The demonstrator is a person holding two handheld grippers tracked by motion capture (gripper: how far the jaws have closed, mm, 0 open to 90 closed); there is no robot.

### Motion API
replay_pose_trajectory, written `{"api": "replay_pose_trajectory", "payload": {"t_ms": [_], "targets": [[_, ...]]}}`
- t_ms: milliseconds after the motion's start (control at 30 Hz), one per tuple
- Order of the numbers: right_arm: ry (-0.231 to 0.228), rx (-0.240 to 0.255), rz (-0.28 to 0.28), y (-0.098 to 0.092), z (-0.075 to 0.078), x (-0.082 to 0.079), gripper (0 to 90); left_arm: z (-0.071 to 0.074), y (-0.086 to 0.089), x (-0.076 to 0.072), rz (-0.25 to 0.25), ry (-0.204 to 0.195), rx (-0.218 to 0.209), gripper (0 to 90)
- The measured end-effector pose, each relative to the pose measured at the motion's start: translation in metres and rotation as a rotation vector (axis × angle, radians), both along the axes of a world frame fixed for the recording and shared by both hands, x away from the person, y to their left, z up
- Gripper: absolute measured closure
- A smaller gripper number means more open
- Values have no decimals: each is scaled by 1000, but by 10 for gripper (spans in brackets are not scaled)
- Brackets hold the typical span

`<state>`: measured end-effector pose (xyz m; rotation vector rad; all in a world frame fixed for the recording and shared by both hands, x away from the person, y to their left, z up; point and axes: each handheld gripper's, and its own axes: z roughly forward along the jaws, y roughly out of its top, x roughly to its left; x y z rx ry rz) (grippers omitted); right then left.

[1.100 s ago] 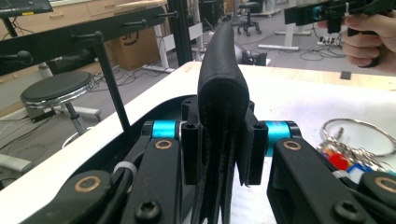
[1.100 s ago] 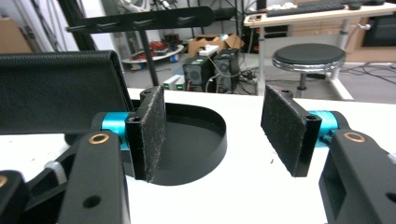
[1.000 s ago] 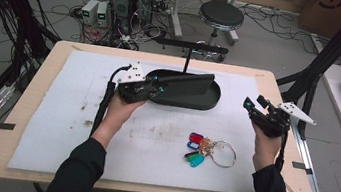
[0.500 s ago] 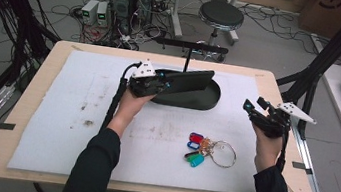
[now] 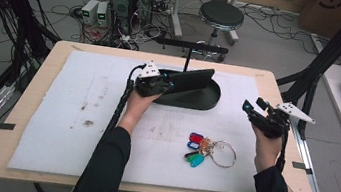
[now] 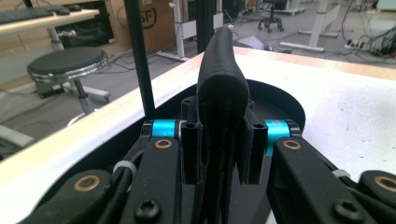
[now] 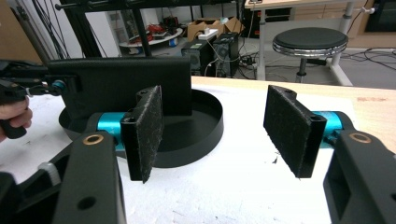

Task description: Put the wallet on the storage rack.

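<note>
Two grippers on a wooden table (image 5: 31, 101) covered with a white mat (image 5: 68, 127).

Left gripper (image 5: 167, 83): at the far centre of the mat, jaws clamped on a black folded wallet (image 5: 192, 80), which it holds on edge over the oval black tray (image 5: 208, 101). The high view gives the wallet's long side, slanting up to the right. The left gripper view gives what that one cannot: the wallet (image 6: 222, 93) seen end-on, a rounded fold on top and several layered leaves pinched between the jaws, with the tray rim (image 6: 289, 100) behind. Whether the wallet's lower edge touches the tray floor is hidden.

Right gripper (image 5: 252, 112): at the right edge of the table, jaws wide apart, holding nothing. The right gripper view shows its felt-like pads (image 7: 289, 128), and beyond them the wallet (image 7: 121, 91) broadside and the tray (image 7: 201, 135); the left gripper (image 7: 51, 86) is cut off at the left edge.

One bunch of keys (image 5: 209, 149): on a ring with red, blue, green and teal tags, lying on the near mat between the forearms. Individual keys too small to make out.
</note>
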<state>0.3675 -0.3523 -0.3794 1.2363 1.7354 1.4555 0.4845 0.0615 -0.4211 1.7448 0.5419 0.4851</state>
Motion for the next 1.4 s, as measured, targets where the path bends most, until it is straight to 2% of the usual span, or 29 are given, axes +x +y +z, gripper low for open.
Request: {"api": "replay_pose_trajectory", "payload": {"t_ms": [100, 233, 367, 633, 667, 700, 733, 833, 900, 1033, 1167, 1300, 1333, 1400], "targets": [[-2, -1, 0, 0, 0, 0, 384, -3, 0, 2, 4, 9, 8, 744], [0, -1, 2, 0, 0, 0, 384, -8, 0, 4, 11, 25, -7, 742], [-1, -7, 7, 1, -1, 1, 384, -9, 1, 5, 21, 25, 10, 733], [0, -12, 12, 2, -1, 1, 384, -12, 5, 6, 43, 64, 64, 712], [1, -10, 12, 2, -1, 1, 384, -12, 5, 6, 54, 71, 84, 703], [1, -10, 12, 2, -1, 1, 384, -12, 5, 6, 54, 71, 84, 693], [4, -8, 13, 2, -1, 1, 384, -13, 6, 6, 67, 78, 114, 680], [3, -11, 18, 3, -1, 1, 384, -12, 6, 5, 67, 80, 111, 637], [5, -11, 17, 4, -1, 1, 384, -9, 6, 5, 110, 88, 93, 531], [3, -15, 22, 5, -2, 2, 384, -5, 8, 2, 130, 102, 97, 415], [6, -17, 24, 5, -2, 2, 383, 6, 13, -4, 132, 141, 100, 346], [5, -17, 23, 5, -2, 2, 382, 13, 14, -11, 120, 137, 111, 337], [3, -20, 22, 5, -2, 2, 382, 17, 14, -17, 116, 123, 102, 337], [4, -25, 21, 5, -1, 1, 382, 18, 15, -20, 115, 120, 98, 338]]}}
